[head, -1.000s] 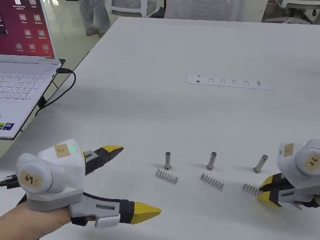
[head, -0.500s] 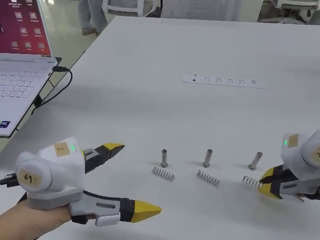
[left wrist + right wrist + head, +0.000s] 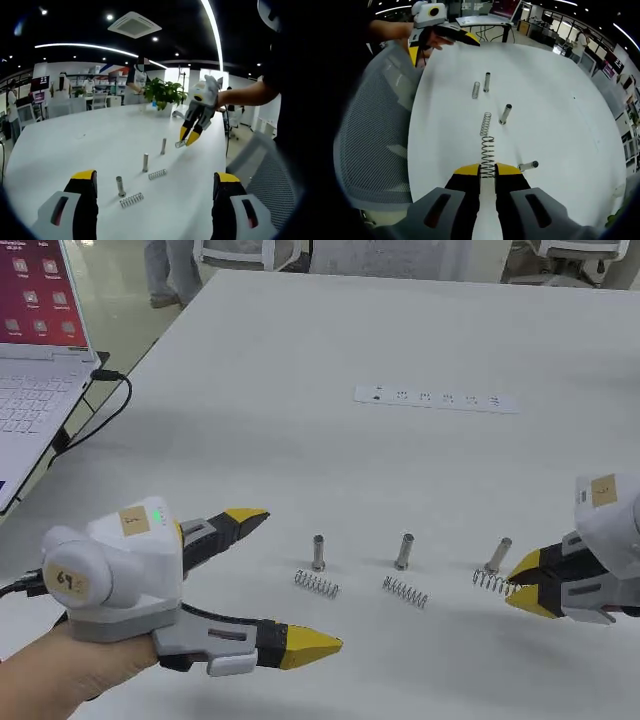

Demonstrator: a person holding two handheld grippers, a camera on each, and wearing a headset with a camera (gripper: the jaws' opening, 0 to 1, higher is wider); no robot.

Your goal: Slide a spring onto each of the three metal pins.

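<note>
Over the white table [image 3: 300, 390], the left gripper [image 3: 302, 578] is held wide and empty. The right gripper [image 3: 512, 583] is pinched on one end of a spring [image 3: 490, 581], just beside the rightmost pin [image 3: 497, 554]. First threading, it seems: the free end must be lined over the pin's top. The pinch itself is made plain in the right gripper view.

left claw [image 3: 302, 578]: white body, yellow tips, tan label "69" | right claw [image 3: 513, 587]: white, yellow-tipped
</note>
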